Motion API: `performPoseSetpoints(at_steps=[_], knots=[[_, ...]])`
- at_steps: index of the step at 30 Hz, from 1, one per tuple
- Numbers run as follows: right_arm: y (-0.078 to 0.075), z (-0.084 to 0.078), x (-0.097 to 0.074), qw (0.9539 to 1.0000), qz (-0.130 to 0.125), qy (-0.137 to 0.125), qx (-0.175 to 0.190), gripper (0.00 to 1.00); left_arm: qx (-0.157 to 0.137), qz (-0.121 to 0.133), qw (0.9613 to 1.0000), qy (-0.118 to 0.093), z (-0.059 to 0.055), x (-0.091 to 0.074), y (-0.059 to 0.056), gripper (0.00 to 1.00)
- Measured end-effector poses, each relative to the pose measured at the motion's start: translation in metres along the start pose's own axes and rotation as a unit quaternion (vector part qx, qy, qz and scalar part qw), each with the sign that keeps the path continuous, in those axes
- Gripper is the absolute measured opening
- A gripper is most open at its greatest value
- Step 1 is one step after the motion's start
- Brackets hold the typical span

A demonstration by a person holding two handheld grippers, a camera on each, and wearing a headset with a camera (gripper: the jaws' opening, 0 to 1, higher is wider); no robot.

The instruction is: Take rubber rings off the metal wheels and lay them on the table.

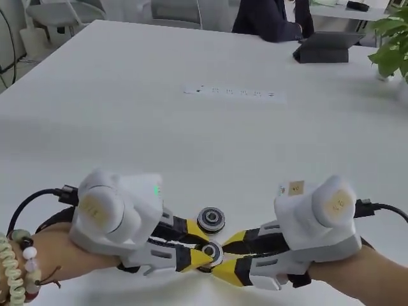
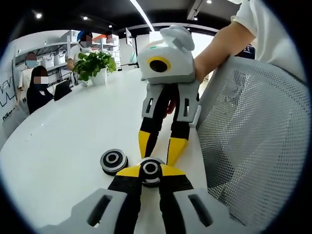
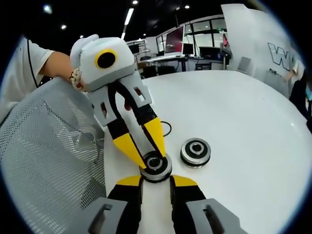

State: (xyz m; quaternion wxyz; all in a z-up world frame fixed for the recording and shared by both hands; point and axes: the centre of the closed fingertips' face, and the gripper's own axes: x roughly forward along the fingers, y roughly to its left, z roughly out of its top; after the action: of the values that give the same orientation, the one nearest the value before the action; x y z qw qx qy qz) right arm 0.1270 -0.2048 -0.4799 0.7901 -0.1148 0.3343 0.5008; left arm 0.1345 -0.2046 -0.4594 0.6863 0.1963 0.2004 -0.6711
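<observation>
Two metal wheels with black rubber rings lie near the front edge of the white table (image 1: 191,140). The nearer wheel (image 1: 212,253) sits between the tips of both grippers. My left gripper (image 1: 199,245) comes in from the left and is shut on it. My right gripper (image 1: 224,255) comes in from the right, its yellow tips closed on the same wheel. In the left gripper view the held wheel (image 2: 150,168) lies at my left gripper (image 2: 149,171), facing the right gripper (image 2: 160,148). The right gripper view shows this wheel (image 3: 156,165) and the right gripper (image 3: 156,181). The second wheel (image 1: 210,218) (image 2: 114,161) (image 3: 196,151) lies free beside them.
A grey mesh chair back (image 2: 248,146) (image 3: 48,146) stands close behind the table's front edge. At the far side are a dark folded case (image 1: 322,48), a green plant (image 1: 392,48) and a seated person (image 1: 268,19). A faint label strip (image 1: 229,92) marks the table's middle.
</observation>
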Motion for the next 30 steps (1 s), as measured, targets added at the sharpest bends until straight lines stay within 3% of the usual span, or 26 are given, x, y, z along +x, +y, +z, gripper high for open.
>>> performPoseSetpoints(at_steps=[3,9,10,11,19,25,30], knots=[[0.0,0.0,-0.001,1.0,0.001,0.001,0.0,0.18,0.027,0.004,0.9996,0.002,0.002,0.0,0.0,0.07],[0.001,-0.001,-0.001,0.9999,0.004,0.007,-0.008,0.16,0.024,0.002,0.9997,-0.004,0.001,0.0,0.0,0.07],[-0.002,-0.009,-0.004,0.999,0.002,0.033,-0.032,0.12,0.026,0.001,0.9996,-0.005,0.0,-0.001,0.0,0.07],[0.001,-0.003,-0.001,0.9997,0.002,0.012,-0.021,0.1,0.026,0.001,0.9996,-0.006,0.0,-0.001,0.0,0.07],[-0.004,-0.004,-0.002,0.9995,-0.008,0.021,-0.024,0.0,0.029,0.002,0.9995,-0.01,0.001,-0.001,0.0,0.07],[-0.008,-0.004,-0.002,0.999,-0.014,0.028,0.032,0.0,0.029,0.002,0.9995,-0.009,0.001,-0.001,0.0,0.07],[-0.01,-0.003,-0.006,0.9959,-0.009,0.019,0.088,0.0,0.028,0.002,0.9996,-0.009,0.001,-0.001,0.001,0.07]])
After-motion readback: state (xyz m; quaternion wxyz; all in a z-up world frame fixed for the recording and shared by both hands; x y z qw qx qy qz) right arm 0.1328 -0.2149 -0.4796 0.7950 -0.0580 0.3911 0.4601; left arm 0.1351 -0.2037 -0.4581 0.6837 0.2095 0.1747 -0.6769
